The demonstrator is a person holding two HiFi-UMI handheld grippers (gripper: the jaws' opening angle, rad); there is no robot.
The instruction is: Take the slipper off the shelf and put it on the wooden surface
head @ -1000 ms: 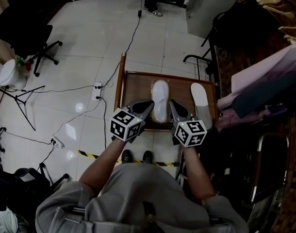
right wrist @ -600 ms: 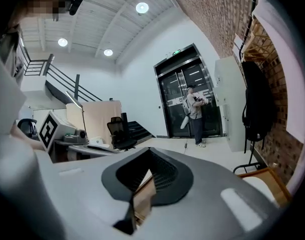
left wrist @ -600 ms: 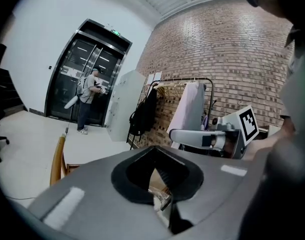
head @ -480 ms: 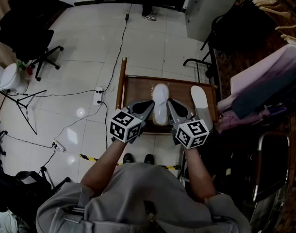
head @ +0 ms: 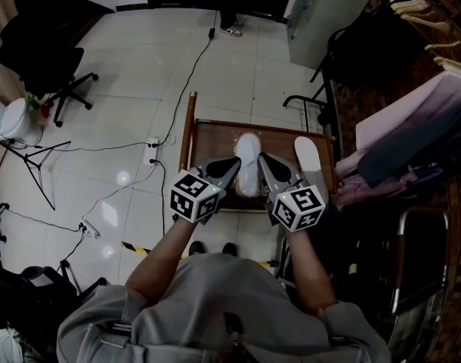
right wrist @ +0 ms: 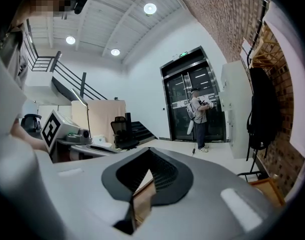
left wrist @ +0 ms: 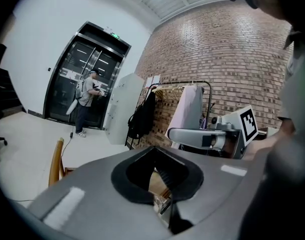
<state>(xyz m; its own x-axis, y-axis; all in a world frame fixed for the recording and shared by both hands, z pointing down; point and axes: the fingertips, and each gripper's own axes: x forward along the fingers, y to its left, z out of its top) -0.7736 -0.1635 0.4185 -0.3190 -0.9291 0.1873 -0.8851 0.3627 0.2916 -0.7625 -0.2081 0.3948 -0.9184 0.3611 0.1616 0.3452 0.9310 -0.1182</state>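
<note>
White tiled floor [head: 140,89], brick wall [left wrist: 217,49], black office chair [head: 41,48], glass doors [right wrist: 185,104].

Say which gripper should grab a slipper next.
Right, probably: the right gripper lies between the middle slipper and the outer slipper; the left gripper flanks only the middle one. Both are shut.

Grey shirt [head: 215,305]; black-and-white marker cubes [head: 194,196]

Slipper [head: 248,161] left of second slipper [head: 309,156]
</note>
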